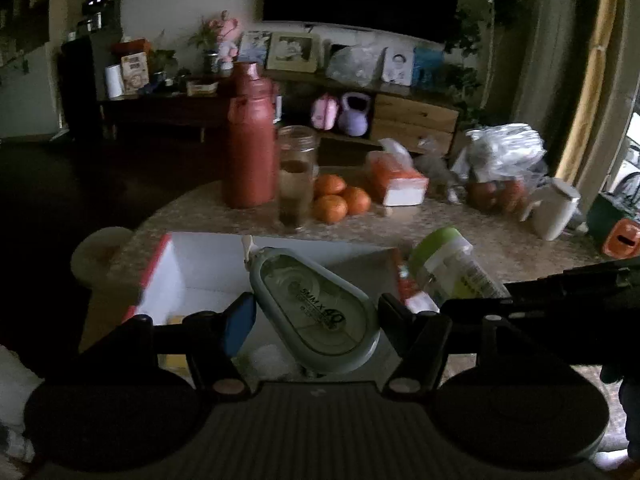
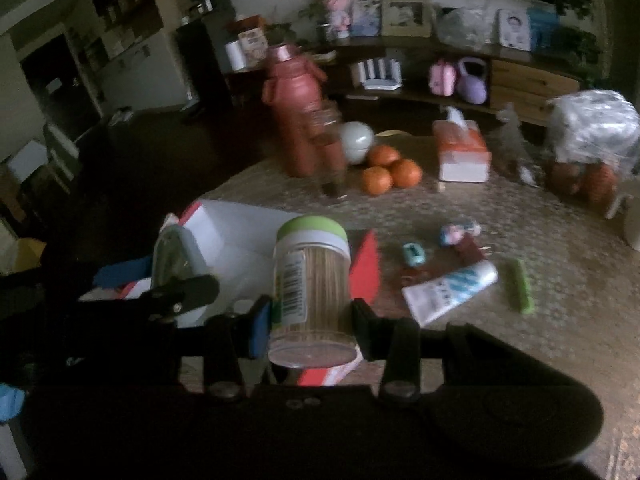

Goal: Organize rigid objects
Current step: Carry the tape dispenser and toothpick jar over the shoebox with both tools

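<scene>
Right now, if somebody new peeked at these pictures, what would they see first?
Probably the two things being carried: the left tool grips a grey-green correction tape dispenser above the open white box, and the right tool holds a green-lidded jar of toothpicks beside it. Farther back on the table, the tall red bottle and three oranges stand out.

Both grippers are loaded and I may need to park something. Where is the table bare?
Bare table lies in front of the toothpaste tube and green comb, and between the oranges and the small items. It is crowded along the far edge around the red flask and tissue box. The white box shows open floor.
</scene>
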The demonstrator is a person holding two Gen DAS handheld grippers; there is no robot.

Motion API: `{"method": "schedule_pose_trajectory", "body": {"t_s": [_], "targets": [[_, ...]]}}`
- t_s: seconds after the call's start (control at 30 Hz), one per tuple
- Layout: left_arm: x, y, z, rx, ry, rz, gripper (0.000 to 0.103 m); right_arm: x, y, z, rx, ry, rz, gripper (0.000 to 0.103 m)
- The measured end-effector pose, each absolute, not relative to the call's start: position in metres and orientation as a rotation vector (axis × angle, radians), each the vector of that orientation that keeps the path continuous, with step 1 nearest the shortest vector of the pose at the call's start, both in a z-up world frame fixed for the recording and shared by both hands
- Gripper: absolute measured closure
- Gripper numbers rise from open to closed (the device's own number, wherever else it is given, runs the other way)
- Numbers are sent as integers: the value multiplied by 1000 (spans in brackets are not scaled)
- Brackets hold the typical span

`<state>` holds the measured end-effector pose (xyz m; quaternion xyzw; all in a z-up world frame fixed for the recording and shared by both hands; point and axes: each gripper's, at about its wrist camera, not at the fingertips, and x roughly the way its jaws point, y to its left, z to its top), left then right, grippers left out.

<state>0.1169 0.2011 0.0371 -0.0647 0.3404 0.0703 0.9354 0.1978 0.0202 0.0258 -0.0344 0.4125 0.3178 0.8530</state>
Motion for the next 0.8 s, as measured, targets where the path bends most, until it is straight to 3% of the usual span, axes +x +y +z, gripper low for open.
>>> {"method": "schedule_pose_trajectory", "body": {"t_s": [0.43,0.8], "targets": [[155,283,-2,-143,799,203,36,220,99,-13,-158,920,694,61],[197,289,-46,-64,916,145,36,244,139,-56,-256,970,669,61]]}}
